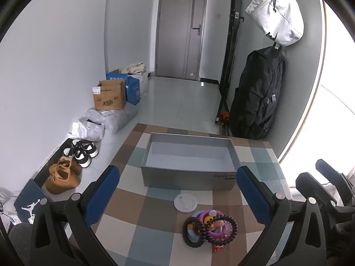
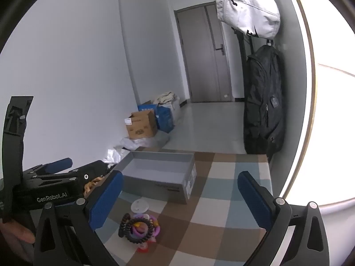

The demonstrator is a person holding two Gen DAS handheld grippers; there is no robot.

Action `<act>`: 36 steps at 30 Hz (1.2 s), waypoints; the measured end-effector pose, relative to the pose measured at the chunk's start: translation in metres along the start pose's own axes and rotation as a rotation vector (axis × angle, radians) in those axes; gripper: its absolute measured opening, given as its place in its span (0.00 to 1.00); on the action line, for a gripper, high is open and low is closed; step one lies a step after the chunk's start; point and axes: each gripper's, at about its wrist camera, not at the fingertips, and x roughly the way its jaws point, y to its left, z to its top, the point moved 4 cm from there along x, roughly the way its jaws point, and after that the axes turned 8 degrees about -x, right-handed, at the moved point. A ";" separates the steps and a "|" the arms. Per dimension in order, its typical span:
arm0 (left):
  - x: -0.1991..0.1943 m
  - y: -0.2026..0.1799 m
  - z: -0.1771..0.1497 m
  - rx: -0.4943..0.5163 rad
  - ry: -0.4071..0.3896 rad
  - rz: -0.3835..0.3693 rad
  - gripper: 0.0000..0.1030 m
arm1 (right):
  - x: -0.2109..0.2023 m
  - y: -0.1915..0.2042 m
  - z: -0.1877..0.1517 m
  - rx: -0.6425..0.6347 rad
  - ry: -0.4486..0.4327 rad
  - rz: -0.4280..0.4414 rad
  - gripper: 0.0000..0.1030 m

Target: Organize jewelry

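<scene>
One grey box [image 1: 188, 178], one white lid [image 1: 185, 203], two black spiral bands [image 1: 220, 229], several coloured rings [image 1: 205, 216] piled, exact count unclear.

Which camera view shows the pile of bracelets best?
The left wrist view: the pile of bracelets lies near and central, so single rings are distinguishable. In the right wrist view the pile is smaller, seen obliquely, low and left of centre.

Checkered table [image 1: 155, 239]: box [image 1: 188, 177], disc [image 1: 185, 202], bracelets [image 1: 209, 227].
</scene>
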 end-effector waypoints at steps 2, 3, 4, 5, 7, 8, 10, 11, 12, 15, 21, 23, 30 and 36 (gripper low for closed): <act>0.000 -0.001 -0.002 0.002 -0.002 0.000 0.99 | 0.000 -0.001 0.000 0.006 0.000 0.000 1.00; -0.001 -0.002 -0.003 0.002 -0.002 0.000 0.99 | 0.000 -0.002 0.000 0.007 -0.001 0.001 1.00; -0.001 -0.002 -0.004 0.003 -0.002 -0.003 0.99 | 0.000 -0.002 0.000 0.009 -0.001 0.002 1.00; -0.001 -0.003 -0.005 0.003 -0.001 -0.006 0.99 | 0.000 -0.001 0.000 0.008 -0.002 0.002 1.00; -0.002 -0.004 -0.007 0.000 0.003 -0.010 0.99 | 0.000 0.000 0.000 0.004 -0.001 -0.001 1.00; -0.002 -0.005 -0.009 -0.001 0.005 -0.013 0.99 | 0.000 -0.001 0.000 0.003 -0.001 -0.002 1.00; -0.003 -0.006 -0.011 -0.003 0.005 -0.014 0.99 | 0.000 -0.002 0.000 0.007 -0.001 0.004 1.00; -0.004 -0.006 -0.013 -0.004 0.005 -0.014 0.99 | 0.000 -0.002 0.000 0.008 -0.001 0.003 1.00; -0.005 -0.007 -0.014 -0.005 0.004 -0.013 0.99 | -0.001 -0.002 0.001 0.006 -0.001 0.002 1.00; -0.008 -0.009 -0.019 -0.010 0.005 -0.013 0.99 | -0.001 -0.003 0.001 0.008 0.001 0.004 1.00; -0.002 0.001 0.001 -0.009 0.009 -0.013 0.99 | -0.001 -0.002 0.002 0.003 -0.003 0.003 1.00; -0.002 0.000 0.000 -0.009 0.008 -0.014 0.99 | 0.000 -0.003 0.002 0.006 0.000 0.005 1.00; -0.002 0.001 0.003 -0.003 0.015 -0.020 0.99 | 0.000 -0.002 0.002 0.004 0.001 0.005 1.00; -0.003 0.001 0.005 -0.009 0.017 -0.019 0.99 | 0.000 -0.001 0.002 0.002 0.001 0.006 1.00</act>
